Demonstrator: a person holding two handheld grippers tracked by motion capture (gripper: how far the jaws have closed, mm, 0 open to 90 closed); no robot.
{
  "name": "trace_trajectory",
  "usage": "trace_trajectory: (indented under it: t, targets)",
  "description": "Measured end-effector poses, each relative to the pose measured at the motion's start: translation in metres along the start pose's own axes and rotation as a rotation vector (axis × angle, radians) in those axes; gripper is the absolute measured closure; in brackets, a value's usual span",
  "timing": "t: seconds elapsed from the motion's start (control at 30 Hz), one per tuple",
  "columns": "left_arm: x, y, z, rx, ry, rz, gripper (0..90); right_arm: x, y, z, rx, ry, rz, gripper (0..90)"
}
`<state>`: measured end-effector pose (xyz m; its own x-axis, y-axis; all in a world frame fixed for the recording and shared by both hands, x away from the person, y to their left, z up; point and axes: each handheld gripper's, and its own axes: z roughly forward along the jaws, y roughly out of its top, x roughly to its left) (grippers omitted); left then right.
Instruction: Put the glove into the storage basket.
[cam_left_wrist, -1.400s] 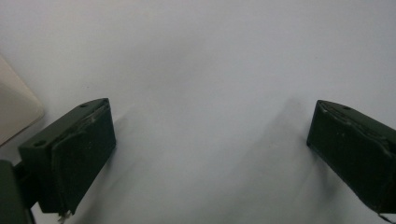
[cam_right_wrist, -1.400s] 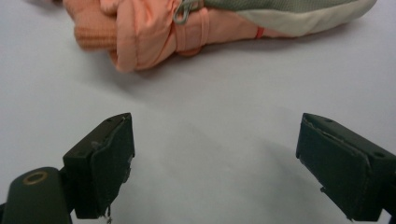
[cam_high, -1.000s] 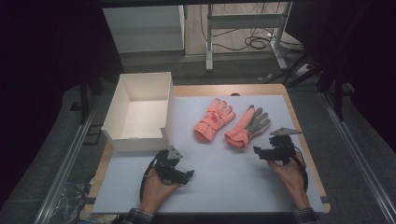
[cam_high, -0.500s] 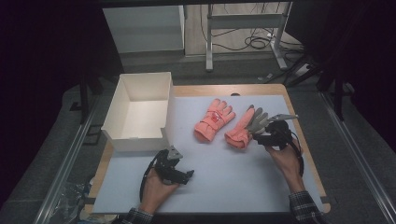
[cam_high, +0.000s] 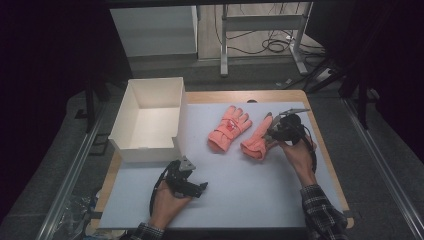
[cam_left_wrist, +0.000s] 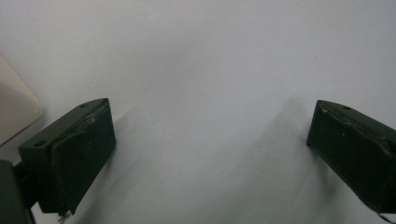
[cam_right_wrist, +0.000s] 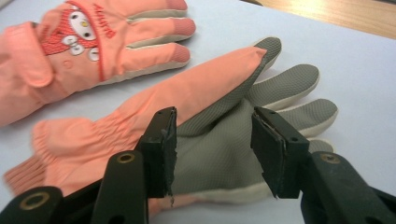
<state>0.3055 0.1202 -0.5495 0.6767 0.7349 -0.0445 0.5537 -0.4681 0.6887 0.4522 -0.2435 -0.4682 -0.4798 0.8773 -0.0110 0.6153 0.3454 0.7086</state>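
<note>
White box (cam_high: 150, 117) upper left on the table (cam_high: 240, 195). Two pink gloves mid-frame: left glove (cam_high: 229, 128), right glove (cam_high: 256, 140) palm-up. Right gripper (cam_high: 272, 134) has been closing, jaws astride right glove's grey palm, not yet clamped. Left gripper (cam_high: 197, 189) lower left, released.

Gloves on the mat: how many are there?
2. The glove with the cartoon face lies mid-mat, back up; the grey-palmed glove lies just right of it, between the right gripper's jaws.
</note>
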Motion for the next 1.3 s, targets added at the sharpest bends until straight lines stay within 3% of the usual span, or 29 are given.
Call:
trace_trajectory:
  t: [0.1,0.23,0.27,0.37,0.43,0.5,0.53,0.6,0.7,0.9,1.13,1.3]
  targets:
    - [0.000,0.000,0.000,0.000,0.000,0.000,1.1,-0.001,0.002,0.011,0.032,-0.044,-0.014,45.3]
    - [0.000,0.000,0.000,-0.001,0.000,-0.001,1.1,-0.004,-0.002,0.025,0.088,-0.063,-0.001,43.3]
    - [0.000,0.000,0.000,-0.001,0.000,-0.001,1.1,-0.006,-0.005,0.028,0.099,-0.050,0.022,44.0]
    - [0.000,0.000,0.000,-0.001,0.000,-0.001,1.1,-0.008,-0.008,0.032,0.102,-0.043,0.051,52.5]
    - [0.000,0.000,0.000,-0.001,0.000,-0.001,1.1,-0.005,-0.011,0.033,0.098,-0.063,0.059,60.4]
    - [0.000,0.000,0.000,-0.001,0.000,-0.001,1.1,-0.004,-0.012,0.033,0.093,-0.069,0.064,73.4]
    - [0.000,0.000,0.000,-0.001,0.000,-0.001,1.1,-0.004,-0.012,0.033,0.090,-0.047,0.075,80.3]
    - [0.000,0.000,0.000,-0.001,0.000,-0.002,1.1,-0.003,-0.013,0.033,0.088,-0.041,0.084,83.4]
    - [0.000,0.000,0.000,-0.001,0.000,-0.001,1.1,-0.003,-0.012,0.031,0.093,-0.038,0.073,85.6]
    - [0.000,0.000,0.000,-0.001,0.000,-0.001,1.1,-0.008,-0.011,0.021,0.057,0.016,0.096,86.3]
    - [0.000,0.000,0.000,0.000,0.000,0.000,1.1,-0.003,-0.009,0.002,0.030,0.057,0.051,86.6]
    - [0.000,0.000,0.000,0.000,0.000,0.000,1.1,0.002,-0.008,-0.015,0.014,0.121,0.017,86.7]
